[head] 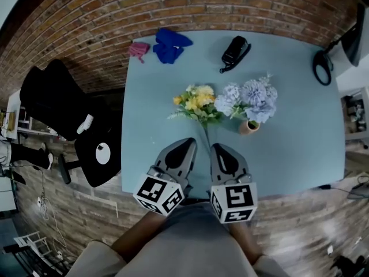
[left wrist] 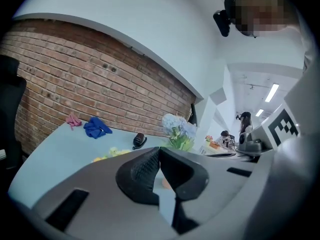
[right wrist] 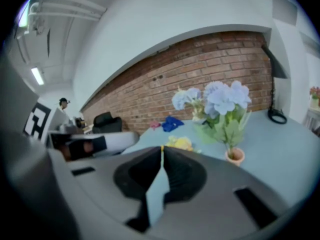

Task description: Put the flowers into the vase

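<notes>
A yellow flower bunch (head: 198,103) lies flat on the light blue table (head: 300,154), its thin stem running toward the near edge. Just to its right a small terracotta vase (head: 249,126) stands upright and holds pale blue flowers (head: 249,99). My left gripper (head: 188,143) and right gripper (head: 219,149) sit side by side over the near edge, just short of the stem's end, both shut and empty. In the right gripper view the vase (right wrist: 234,156) and the yellow bunch (right wrist: 180,143) lie beyond the shut jaws. The left gripper view shows the blue flowers (left wrist: 178,127) ahead.
At the table's far edge lie a pink cloth (head: 139,49), a blue cloth (head: 169,44) and a black device with a cord (head: 234,52). A black chair (head: 69,111) stands left of the table. A black lamp base (head: 323,67) sits at the far right. A brick wall runs behind.
</notes>
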{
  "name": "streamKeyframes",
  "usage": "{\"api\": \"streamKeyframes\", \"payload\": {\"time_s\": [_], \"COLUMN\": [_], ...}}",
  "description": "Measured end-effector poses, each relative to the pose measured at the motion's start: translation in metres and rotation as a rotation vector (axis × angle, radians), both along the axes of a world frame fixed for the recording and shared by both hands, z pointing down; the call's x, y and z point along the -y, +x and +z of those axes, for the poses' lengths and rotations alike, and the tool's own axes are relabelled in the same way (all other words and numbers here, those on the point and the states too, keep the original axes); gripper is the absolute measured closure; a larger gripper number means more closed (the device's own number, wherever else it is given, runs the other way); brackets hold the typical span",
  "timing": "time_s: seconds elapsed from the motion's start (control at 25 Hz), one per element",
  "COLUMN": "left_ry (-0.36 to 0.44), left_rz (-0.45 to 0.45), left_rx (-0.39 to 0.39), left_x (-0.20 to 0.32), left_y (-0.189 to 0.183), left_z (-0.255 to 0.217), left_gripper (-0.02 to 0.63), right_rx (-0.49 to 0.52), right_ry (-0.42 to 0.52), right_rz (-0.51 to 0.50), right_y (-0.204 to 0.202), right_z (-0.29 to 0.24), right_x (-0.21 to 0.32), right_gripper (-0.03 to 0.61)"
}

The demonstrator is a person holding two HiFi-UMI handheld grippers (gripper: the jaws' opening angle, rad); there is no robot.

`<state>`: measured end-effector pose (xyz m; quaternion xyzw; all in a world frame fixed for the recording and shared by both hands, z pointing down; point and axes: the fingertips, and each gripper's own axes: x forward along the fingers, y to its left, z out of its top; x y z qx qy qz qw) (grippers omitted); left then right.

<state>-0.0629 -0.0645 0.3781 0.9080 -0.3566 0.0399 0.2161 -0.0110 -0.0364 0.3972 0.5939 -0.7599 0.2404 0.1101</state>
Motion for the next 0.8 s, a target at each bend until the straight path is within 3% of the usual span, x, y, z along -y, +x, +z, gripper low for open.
{"api": "streamKeyframes", "payload": {"time_s": [0.24,0.68,0.8], "left_ry": [-0.017,-0.072,-0.088], "left_rz": [0.055,0.124,0.129], "left_rx": [0.027,-0.033,-0.051], "left_x": [0.008,0.03,0.035], "left_y": [-0.026,-0.049,-0.052], "left_z": [0.007,0.021,0.023], "left_gripper": [0.595,0.595,0.595], "right_rx": [-0.048,-0.169,-0.187], "right_ry": [-0.061,-0.195,-0.233], "right_rz": [0.056,0.129,0.151], "right_y": [-0.018,-0.029,-0.028], "right_z": [0.019,0.07,0.086], "right_x": [0.013,0.038,0.043], "right_gripper": [0.554,0.551,0.497]}}
